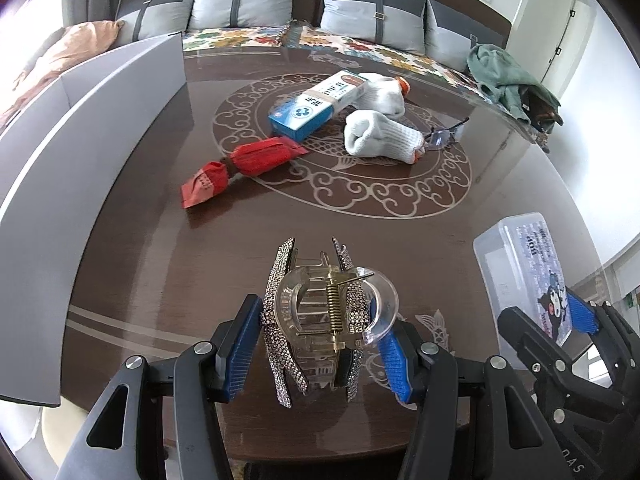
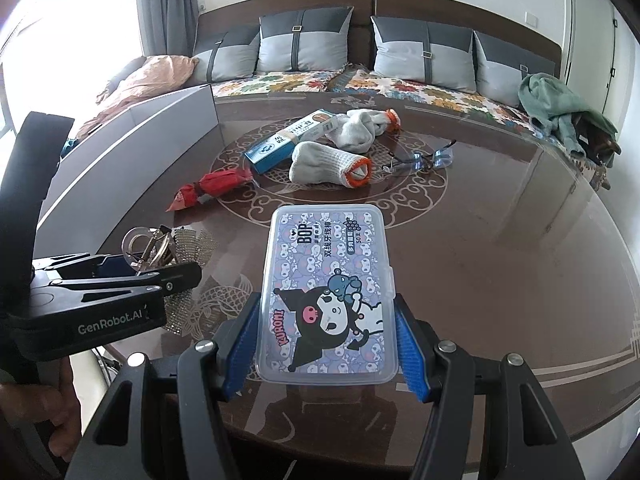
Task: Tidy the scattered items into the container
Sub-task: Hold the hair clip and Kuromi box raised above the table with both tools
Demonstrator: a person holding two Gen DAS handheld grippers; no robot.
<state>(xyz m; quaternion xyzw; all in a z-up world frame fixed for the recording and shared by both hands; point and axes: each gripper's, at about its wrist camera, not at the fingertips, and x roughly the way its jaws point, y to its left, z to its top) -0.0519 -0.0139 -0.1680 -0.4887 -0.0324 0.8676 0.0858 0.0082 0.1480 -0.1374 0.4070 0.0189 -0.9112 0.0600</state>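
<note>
Home living room, cushioned sofa [image 2: 360, 76] with floral throw, glass-topped patterned table [image 2: 500, 240], curtains [image 2: 168, 4]

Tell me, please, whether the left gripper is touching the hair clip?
Touching: the left wrist view shows the left gripper with both blue pads pressed against the hair clip.

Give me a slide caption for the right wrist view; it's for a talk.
Right tool grips a clear cartoon-print box above the glass-topped table.
</note>
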